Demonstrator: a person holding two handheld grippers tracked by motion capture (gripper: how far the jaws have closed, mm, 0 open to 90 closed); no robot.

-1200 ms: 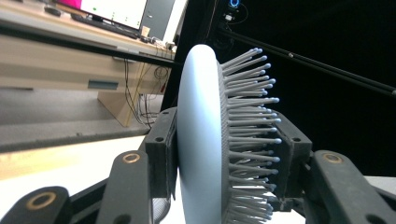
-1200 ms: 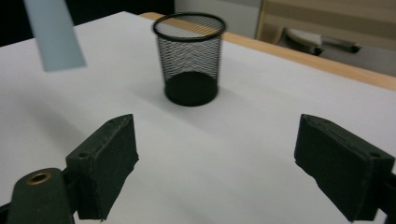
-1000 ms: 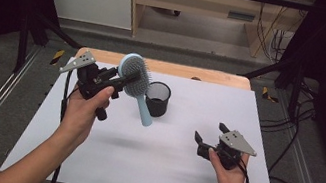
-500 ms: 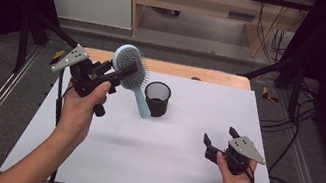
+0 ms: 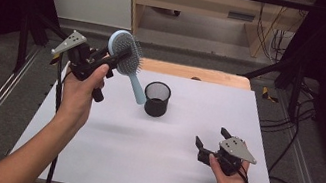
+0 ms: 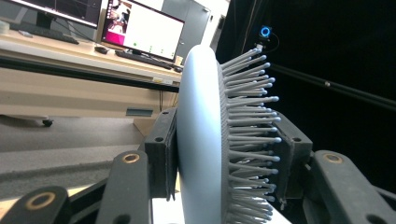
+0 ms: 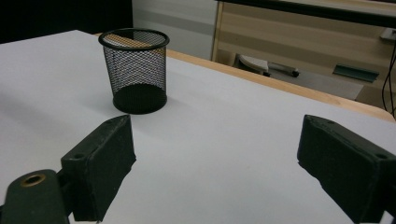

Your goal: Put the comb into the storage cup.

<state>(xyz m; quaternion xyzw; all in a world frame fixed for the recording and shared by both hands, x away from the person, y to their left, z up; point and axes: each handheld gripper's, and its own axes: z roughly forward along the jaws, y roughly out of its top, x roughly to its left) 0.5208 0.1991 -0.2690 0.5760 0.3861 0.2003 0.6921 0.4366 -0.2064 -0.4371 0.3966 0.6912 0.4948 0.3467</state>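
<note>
The white table (image 5: 147, 170) is kept nearly bare, apparently so that the work has room. On it a black mesh cup (image 5: 156, 99) stands upright, mouth up, probably meant to receive the handle. The pale blue hairbrush (image 5: 126, 59) is held up in the air, left of and above the cup, handle slanting down toward it. Its head is pinched, back and bristles, between the left tongs (image 5: 108, 60). The right tongs (image 5: 212, 138) are spread and empty, low over the table, well apart from the brush.
</note>
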